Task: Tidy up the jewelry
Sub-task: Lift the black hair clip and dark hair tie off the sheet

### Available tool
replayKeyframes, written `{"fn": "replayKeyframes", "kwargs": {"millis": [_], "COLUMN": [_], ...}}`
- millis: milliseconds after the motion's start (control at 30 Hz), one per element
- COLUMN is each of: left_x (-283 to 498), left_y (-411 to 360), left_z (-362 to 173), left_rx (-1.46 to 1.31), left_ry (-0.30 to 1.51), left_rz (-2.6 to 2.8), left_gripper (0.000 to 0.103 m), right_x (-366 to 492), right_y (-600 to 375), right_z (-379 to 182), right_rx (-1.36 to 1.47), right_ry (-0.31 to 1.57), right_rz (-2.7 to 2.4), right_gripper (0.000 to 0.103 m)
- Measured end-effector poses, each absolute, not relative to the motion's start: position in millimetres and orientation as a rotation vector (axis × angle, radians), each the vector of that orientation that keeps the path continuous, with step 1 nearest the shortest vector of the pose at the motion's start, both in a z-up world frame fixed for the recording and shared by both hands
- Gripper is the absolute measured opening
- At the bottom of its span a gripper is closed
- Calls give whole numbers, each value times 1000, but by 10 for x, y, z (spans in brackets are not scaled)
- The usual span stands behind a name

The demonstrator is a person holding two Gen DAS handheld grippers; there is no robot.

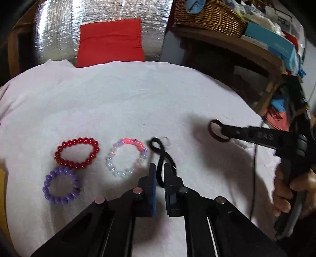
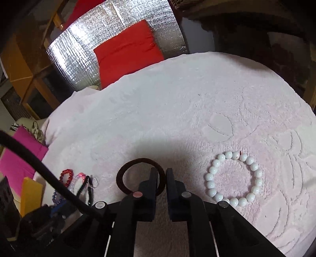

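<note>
Pale pink towelling (image 1: 138, 94) covers the work surface, with crinkled silver foil sheeting (image 1: 59, 29) and a red cushion (image 1: 110, 41) propped at its far edge. At the near left lie a red bead bracelet (image 1: 77, 153) and, just nearer, a purple bead bracelet (image 1: 60, 186), almost touching. Right of them sits a pink-and-clear bead bracelet (image 1: 126, 157). Beside it, the left gripper (image 1: 160, 168) has its jaws drawn narrow, pinching a black hair tie (image 1: 158, 147) whose far loop lies by a small clear ring (image 1: 166, 140). Further right, the right gripper (image 2: 162, 172) hangs above the cloth, jaws nearly together, clamping a dark brown hair tie (image 2: 126, 168); its shadow falls on the towel below. To its right a white bead bracelet (image 2: 234, 178) rests alone on the towel's embossed pattern. A wicker basket (image 1: 209, 17) and a teal box (image 1: 270, 39) crowd a wooden shelf at the far right.
</note>
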State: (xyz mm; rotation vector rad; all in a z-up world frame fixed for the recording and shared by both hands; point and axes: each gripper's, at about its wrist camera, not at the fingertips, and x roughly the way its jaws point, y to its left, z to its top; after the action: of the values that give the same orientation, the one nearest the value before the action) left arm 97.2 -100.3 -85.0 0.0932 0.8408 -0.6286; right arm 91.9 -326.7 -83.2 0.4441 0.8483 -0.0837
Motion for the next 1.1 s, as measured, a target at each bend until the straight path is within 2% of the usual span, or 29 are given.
{"fn": "replayKeyframes", "kwargs": {"millis": [400, 500, 567, 800, 833, 900, 933, 967, 1100], "left_x": [745, 829, 877, 1000, 1013, 1048, 1059, 1064, 1036], "left_y": [-1051, -983, -951, -1075, -1104, -1141, -1148, -1149, -1123], "left_z": [-908, -887, -875, -894, -912, -957, -962, -971, -949], "left_rx": [160, 93, 43, -62, -70, -78, -77, -75, -70], "left_ry": [883, 901, 913, 939, 947, 961, 960, 958, 932], "left_rz": [-629, -610, -602, -637, -635, -614, -611, -606, -595], "left_gripper": [7, 19, 47, 48, 47, 28, 14, 9, 5], "right_x": [811, 803, 812, 861, 870, 879, 882, 886, 888], "right_y": [-3263, -3258, -3239, -3229, -3232, -3225, -3225, -3231, -3242], "right_z": [-798, -822, -841, -959, -967, -970, -970, -972, -964], "right_rx": [453, 452, 447, 438, 438, 438, 438, 438, 434], "right_ry": [854, 864, 873, 910, 912, 911, 911, 911, 908], "right_rz": [-64, -62, -60, -59, -58, -58, -59, -59, -56], "right_gripper": [9, 9, 9, 9, 9, 9, 9, 9, 9]}}
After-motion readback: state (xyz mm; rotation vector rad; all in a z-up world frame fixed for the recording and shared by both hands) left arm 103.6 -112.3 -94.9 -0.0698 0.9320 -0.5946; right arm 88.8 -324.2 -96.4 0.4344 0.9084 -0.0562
